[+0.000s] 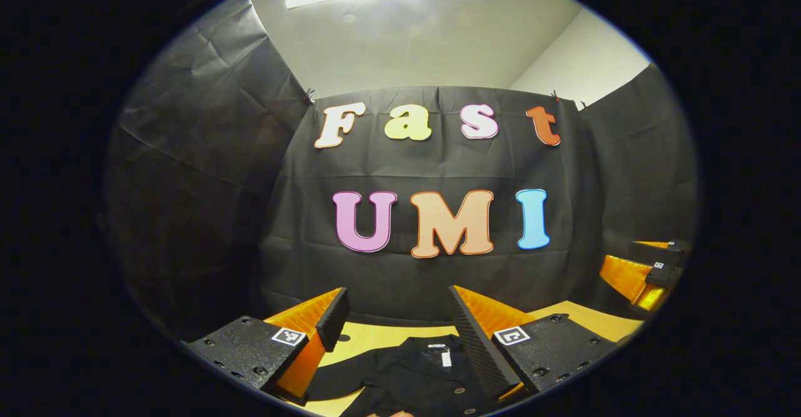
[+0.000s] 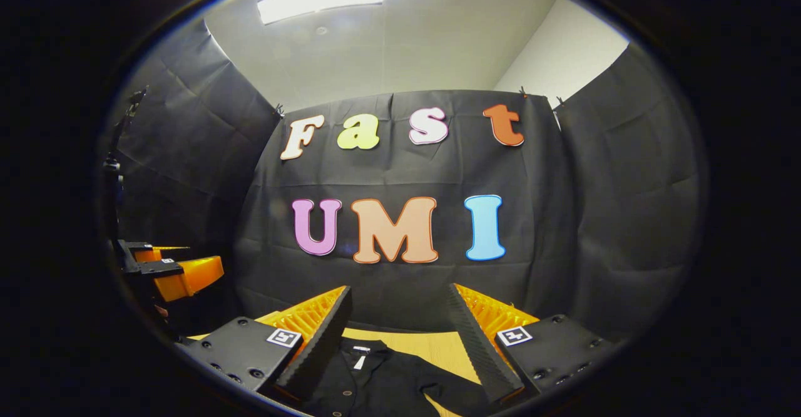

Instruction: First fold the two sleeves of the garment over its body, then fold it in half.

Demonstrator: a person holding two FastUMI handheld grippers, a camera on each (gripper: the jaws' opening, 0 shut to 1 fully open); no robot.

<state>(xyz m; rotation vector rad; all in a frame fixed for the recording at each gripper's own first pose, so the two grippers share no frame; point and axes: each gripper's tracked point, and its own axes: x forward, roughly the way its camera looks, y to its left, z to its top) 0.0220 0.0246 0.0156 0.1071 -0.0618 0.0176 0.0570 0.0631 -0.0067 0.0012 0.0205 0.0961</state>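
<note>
I hold both tools up above the black, short-sleeved, button-front shirt (image 1: 416, 373), which lies flat on the pale wooden tabletop (image 1: 369, 335) in front of the booth's black cloth wall (image 1: 438, 273). My left gripper (image 1: 397, 314) has its fingers spread wide with nothing between them, and my right gripper (image 2: 400, 314) is spread the same way, also empty; neither touches the shirt.

As I judge it, the folding has not begun. Beyond my left gripper one sleeve (image 1: 335, 386) reaches out sideways from the shirt's body, and beyond my right gripper the other sleeve (image 2: 454, 389) lies out to the opposite side. Both sleeve folds and the final halving are left to do.

The left gripper view gives me the collar with its white label (image 1: 445, 357) and two buttons down the front, plus my other tool far off at the shirt's right, near the table edge. The right gripper view shows the collar from the shirt's other side, one button low on the placket, and my left tool hanging well off to the shirt's left with a dark stand (image 2: 116, 173) behind it.
</note>
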